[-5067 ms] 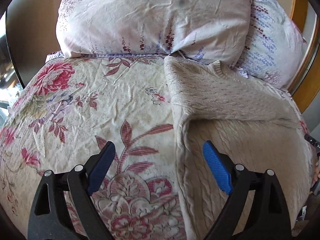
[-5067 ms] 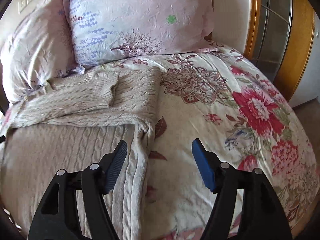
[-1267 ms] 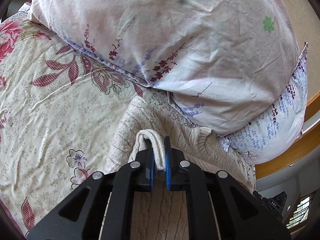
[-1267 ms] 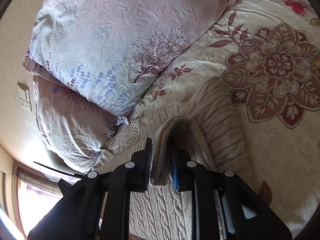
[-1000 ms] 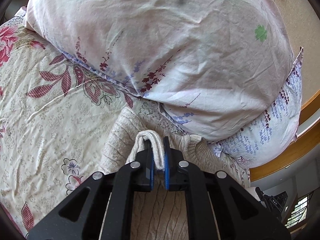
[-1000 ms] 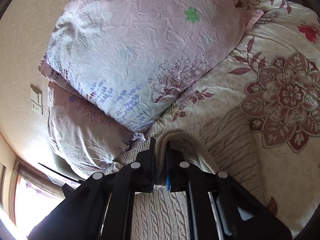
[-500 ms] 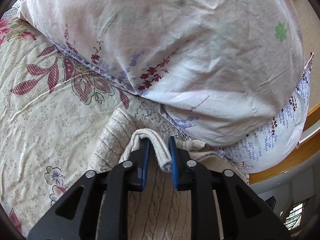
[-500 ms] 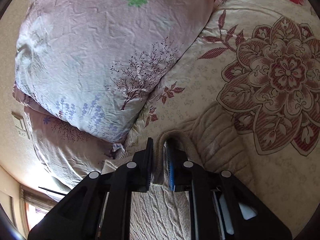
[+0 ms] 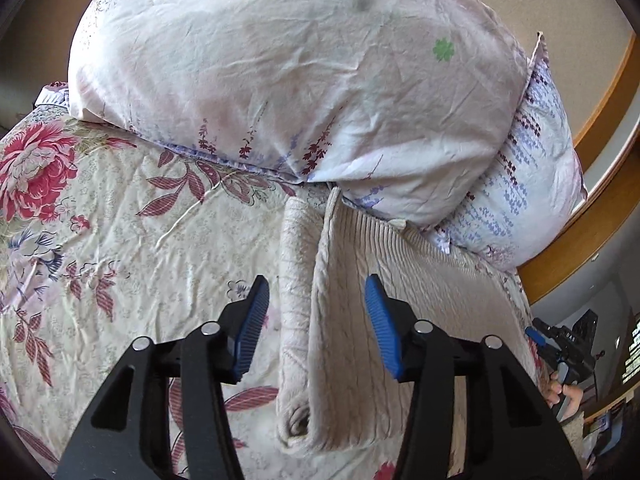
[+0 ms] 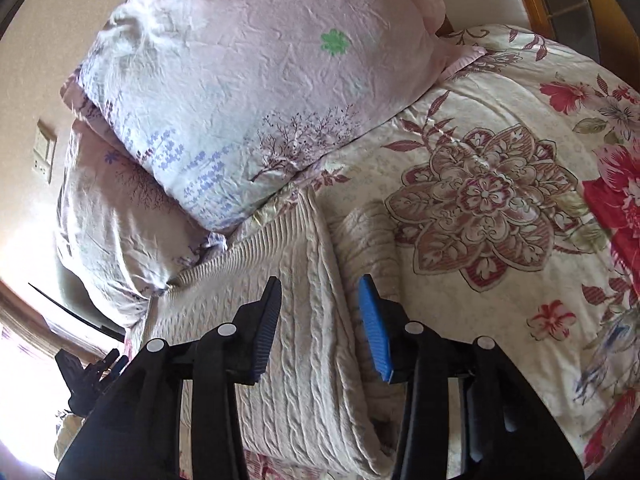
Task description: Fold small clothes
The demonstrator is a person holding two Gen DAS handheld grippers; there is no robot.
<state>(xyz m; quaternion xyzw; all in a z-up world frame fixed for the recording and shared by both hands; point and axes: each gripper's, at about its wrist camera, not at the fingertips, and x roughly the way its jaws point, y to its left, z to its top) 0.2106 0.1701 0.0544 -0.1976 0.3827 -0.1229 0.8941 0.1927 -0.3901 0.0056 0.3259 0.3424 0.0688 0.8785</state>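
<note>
While both tongs hang over bed, surface first: floral bedspread (image 9: 120, 240), cream w/ red blooms, creased. Room: beige wall, wood frame (image 9: 592, 208) at right edge of left view, wall switch plate (image 10: 45, 152) in right view. Two pillows stacked at head, top pillow (image 9: 300, 80) pale w/ green clover mark, lower pillow (image 9: 532, 184) lilac print. Cable-knit sweater (image 9: 360, 340) lies folded on bedspread, upper edge tucked against pillows. Left tongs (image 9: 316, 324) apart, straddling sweater's left fold edge. Right tongs (image 10: 320, 328) apart, over right fold edge. Neither grips fabric.
</note>
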